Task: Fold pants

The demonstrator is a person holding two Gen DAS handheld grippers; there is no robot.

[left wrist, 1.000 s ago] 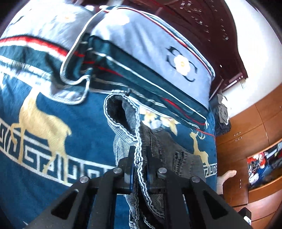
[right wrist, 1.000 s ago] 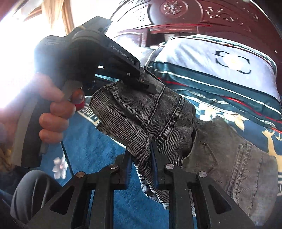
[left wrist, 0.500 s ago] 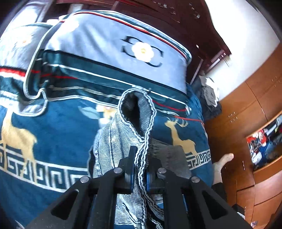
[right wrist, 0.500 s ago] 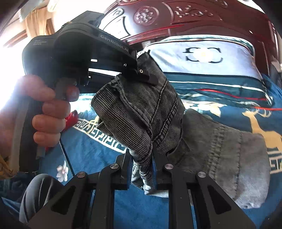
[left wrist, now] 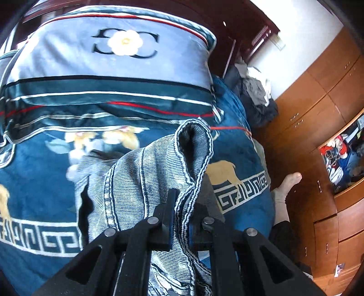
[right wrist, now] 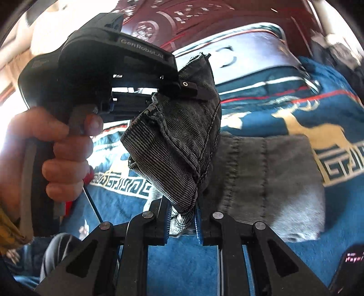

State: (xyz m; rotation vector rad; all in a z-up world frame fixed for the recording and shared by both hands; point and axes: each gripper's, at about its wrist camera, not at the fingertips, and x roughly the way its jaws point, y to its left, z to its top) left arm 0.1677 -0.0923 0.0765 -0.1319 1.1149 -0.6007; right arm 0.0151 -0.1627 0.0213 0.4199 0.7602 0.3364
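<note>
The grey denim pants (left wrist: pixel 145 182) hang bunched between both grippers above the blue bedspread (left wrist: pixel 41 173). My left gripper (left wrist: pixel 184 223) is shut on a hemmed edge of the pants, which loops up ahead of the fingers. My right gripper (right wrist: pixel 182 218) is shut on another hemmed edge of the pants (right wrist: pixel 177 145). In the right wrist view the left gripper (right wrist: pixel 193 87), held in a hand, pinches the upper end of the lifted fold. The rest of the pants (right wrist: pixel 273 177) lies flat on the bed to the right.
A blue and grey pillow (left wrist: pixel 109 68) lies against the dark carved headboard (right wrist: pixel 182 20). Brown wardrobe doors (left wrist: pixel 318 109) stand right of the bed, with a clothes pile (left wrist: pixel 257 91) in the corner. A bare foot (left wrist: pixel 289 182) shows beside the bed.
Both grippers have swung to the right with the pants held; the pillow and wardrobe have shifted left in view. The lifted fold now stands over the flat part of the pants.
</note>
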